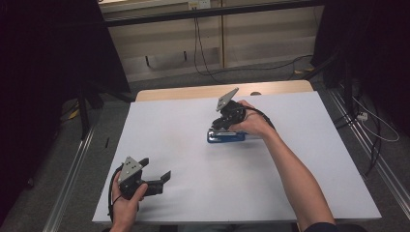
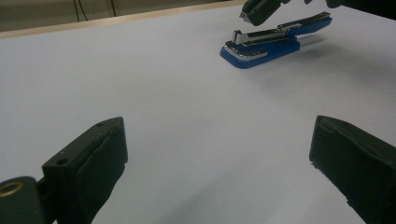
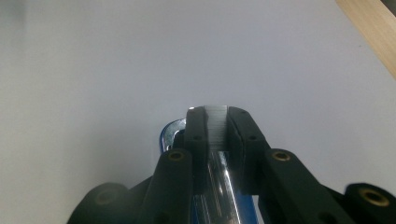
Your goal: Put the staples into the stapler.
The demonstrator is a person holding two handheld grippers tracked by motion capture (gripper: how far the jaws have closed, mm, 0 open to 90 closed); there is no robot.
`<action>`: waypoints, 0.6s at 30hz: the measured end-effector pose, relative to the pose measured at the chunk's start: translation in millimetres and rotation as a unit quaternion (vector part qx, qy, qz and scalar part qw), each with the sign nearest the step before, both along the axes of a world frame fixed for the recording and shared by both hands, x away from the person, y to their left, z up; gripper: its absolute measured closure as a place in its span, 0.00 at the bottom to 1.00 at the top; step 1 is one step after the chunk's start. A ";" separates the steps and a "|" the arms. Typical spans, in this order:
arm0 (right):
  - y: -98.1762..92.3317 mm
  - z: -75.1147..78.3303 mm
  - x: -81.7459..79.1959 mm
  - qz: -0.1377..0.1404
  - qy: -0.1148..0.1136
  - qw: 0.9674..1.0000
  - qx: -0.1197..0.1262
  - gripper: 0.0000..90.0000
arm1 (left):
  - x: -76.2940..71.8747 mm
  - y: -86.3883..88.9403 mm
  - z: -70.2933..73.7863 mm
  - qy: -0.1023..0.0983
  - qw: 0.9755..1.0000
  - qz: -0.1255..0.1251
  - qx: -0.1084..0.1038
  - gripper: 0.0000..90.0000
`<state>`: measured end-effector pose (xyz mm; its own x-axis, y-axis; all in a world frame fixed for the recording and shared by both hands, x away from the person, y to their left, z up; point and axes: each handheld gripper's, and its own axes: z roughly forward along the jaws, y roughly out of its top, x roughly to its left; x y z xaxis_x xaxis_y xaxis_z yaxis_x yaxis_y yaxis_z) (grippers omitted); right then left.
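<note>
1. High view: a blue plastic stapler with a chrome metal top lies flat on the white table sheet, just right of the frame's centre. The right gripper comes down on the stapler from above, its hand beside it, probably to steady the stapler or lift its arm. The left gripper rests at the lower left with its jaws spread and nothing between them, seemingly parked out of the way. The sheet's near edge runs close under that hand; broad bare sheet lies between the two grippers.

2. Left gripper view: the two black jaws stand far apart at the bottom corners, over bare sheet. The stapler sits at the upper right, its top arm raised at the back, a tip of the right gripper above it. The wooden table edge crosses the top.

3. Right gripper view: the right gripper is pinched on a strip of silver staples over the stapler's chrome channel, likely to seat it. A wooden edge cuts the upper right corner; open sheet lies ahead.
</note>
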<state>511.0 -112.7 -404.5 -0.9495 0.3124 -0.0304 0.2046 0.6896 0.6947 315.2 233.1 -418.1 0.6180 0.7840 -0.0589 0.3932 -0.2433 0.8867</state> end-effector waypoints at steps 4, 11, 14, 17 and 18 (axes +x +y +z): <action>0.1 -1.0 -0.1 0.005 0.003 1.000 -0.004 0.88 | 0.6 -0.2 -0.3 0.001 1.000 0.000 0.000 0.05; 0.9 -2.4 0.3 0.012 0.005 1.000 -0.010 0.88 | 1.6 -0.2 -0.7 0.005 1.000 -0.001 -0.002 0.05; 1.8 -4.6 0.5 0.017 0.004 1.000 -0.014 0.88 | 0.0 0.4 -0.3 0.003 1.000 0.003 -0.001 0.05; 2.4 -6.7 0.5 0.017 0.006 1.000 -0.016 0.88 | 0.5 1.0 -0.4 0.002 1.000 0.004 -0.002 0.05; 2.9 -7.1 0.4 0.019 0.006 1.000 -0.017 0.88 | 0.4 0.8 -0.6 0.003 1.000 0.005 -0.004 0.05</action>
<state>511.4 -109.8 -411.6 -0.9607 0.2759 -0.0289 0.1867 0.7201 0.6683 315.6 233.9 -418.7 0.6101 0.7894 -0.0683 0.4004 -0.2327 0.8863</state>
